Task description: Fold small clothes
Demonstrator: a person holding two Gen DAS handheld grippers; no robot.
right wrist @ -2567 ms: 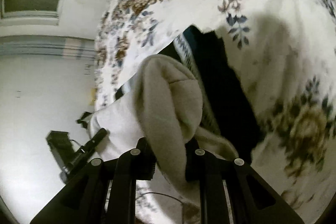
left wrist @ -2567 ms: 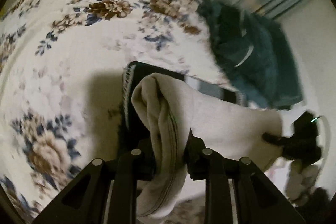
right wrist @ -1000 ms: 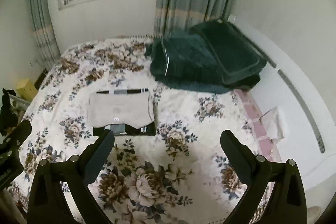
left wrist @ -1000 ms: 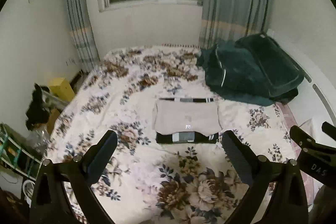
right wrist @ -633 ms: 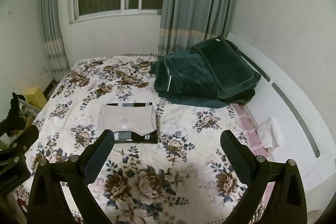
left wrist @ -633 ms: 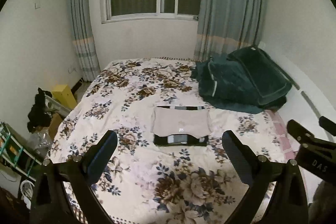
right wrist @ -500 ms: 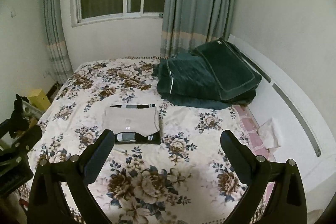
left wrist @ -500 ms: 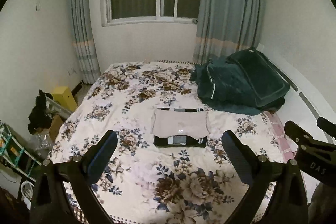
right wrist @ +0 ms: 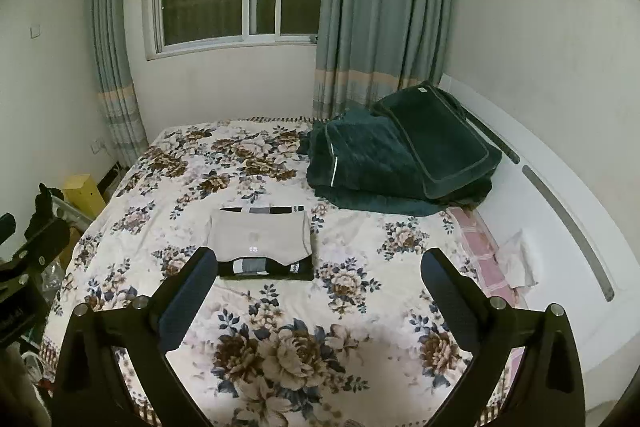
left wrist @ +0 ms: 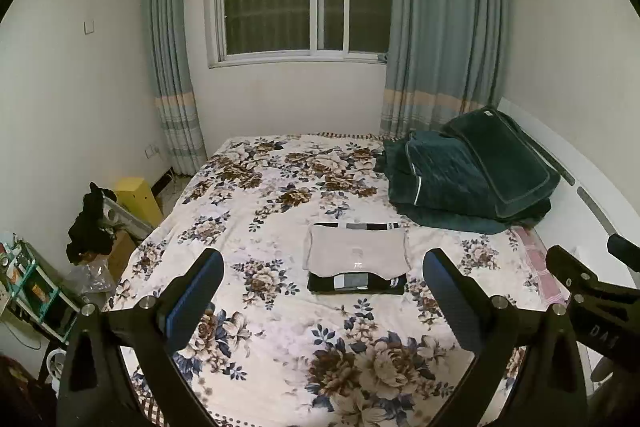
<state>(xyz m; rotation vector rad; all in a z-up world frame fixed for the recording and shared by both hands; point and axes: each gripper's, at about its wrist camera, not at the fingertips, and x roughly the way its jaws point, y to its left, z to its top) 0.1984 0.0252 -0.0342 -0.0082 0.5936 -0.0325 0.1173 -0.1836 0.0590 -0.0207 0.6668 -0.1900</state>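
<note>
A folded beige garment (left wrist: 356, 253) lies flat on top of a folded black garment (left wrist: 356, 283) in the middle of the floral bed (left wrist: 280, 331). The stack also shows in the right wrist view: the beige garment (right wrist: 260, 237) over the black one (right wrist: 266, 269). My left gripper (left wrist: 323, 269) is open and empty, held high and well back from the stack. My right gripper (right wrist: 318, 267) is open and empty too, equally far back. The right gripper's body shows at the right edge of the left wrist view (left wrist: 592, 291).
A pile of dark green bedding (left wrist: 472, 175) lies at the bed's far right, by the white headboard (right wrist: 560, 227). A window with grey-blue curtains (left wrist: 444, 27) is behind. A yellow box (left wrist: 138, 199) and cluttered shelves (left wrist: 28, 283) stand left of the bed.
Both grippers let go of the beige garment, which now lies folded on the black one. Both opened wide and pulled up and back from the bed, still rising over the last second.
</note>
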